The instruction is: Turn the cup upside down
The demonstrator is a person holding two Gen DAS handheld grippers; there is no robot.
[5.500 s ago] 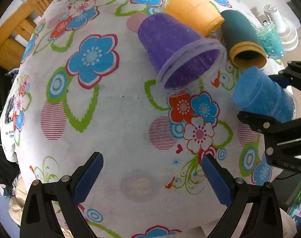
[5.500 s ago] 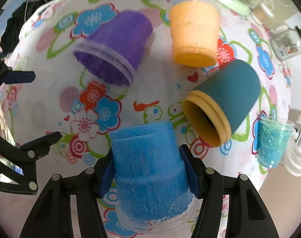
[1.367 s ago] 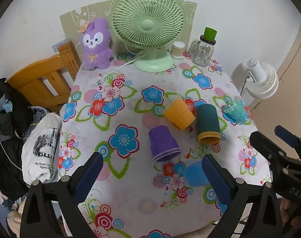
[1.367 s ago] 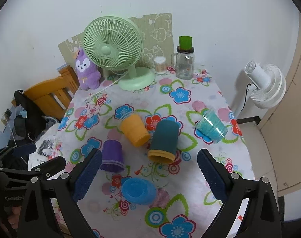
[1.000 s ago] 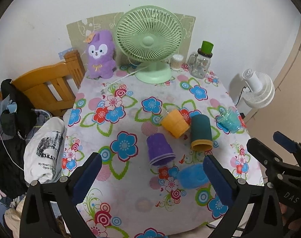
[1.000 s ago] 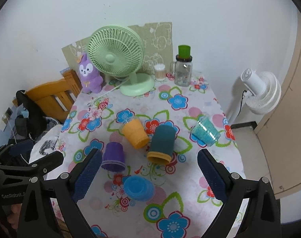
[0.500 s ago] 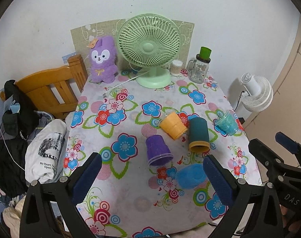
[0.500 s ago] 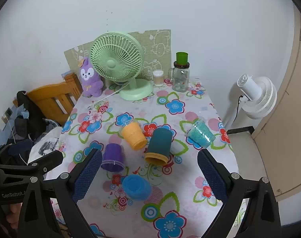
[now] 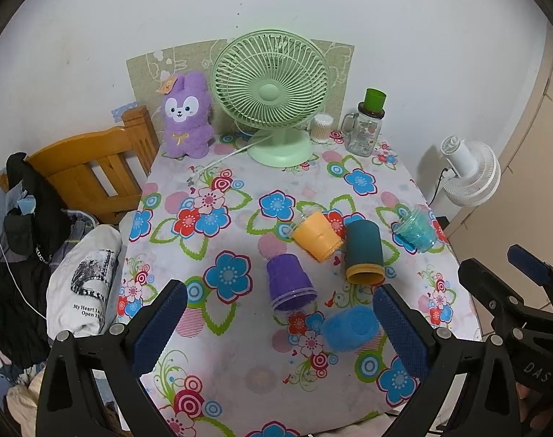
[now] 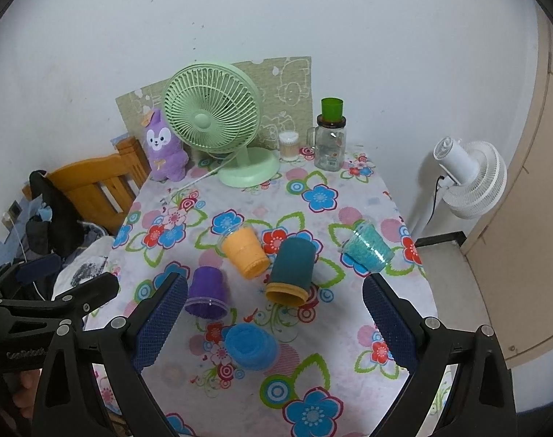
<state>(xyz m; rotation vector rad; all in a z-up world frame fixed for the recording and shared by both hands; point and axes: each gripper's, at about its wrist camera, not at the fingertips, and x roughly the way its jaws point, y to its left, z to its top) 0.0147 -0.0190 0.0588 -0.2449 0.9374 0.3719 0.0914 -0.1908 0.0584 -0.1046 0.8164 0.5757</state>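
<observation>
A blue cup [image 10: 251,346] stands upside down on the flowered tablecloth [image 10: 312,382] near the front; it also shows in the left wrist view [image 9: 349,329]. A purple cup [image 10: 207,293], an orange cup [image 10: 245,251] and a dark teal cup [image 10: 291,271] lie on their sides behind it. A clear turquoise cup [image 10: 367,249] lies tilted at the right. My right gripper [image 10: 274,322] is open and empty, held high above the table's front. My left gripper [image 9: 276,327] is open and empty at the same height.
A green fan [image 9: 272,98], a purple plush rabbit [image 9: 187,116], a cotton-swab jar [image 9: 322,127] and a glass mug jar with a green lid [image 9: 365,127] stand at the table's back. A wooden chair [image 9: 90,174] and clothes are left; a white floor fan [image 9: 471,178] is right.
The right gripper let go of the blue cup, which now stands upside down on the table. Both grippers have pulled up and back, still rising slightly over the last second.
</observation>
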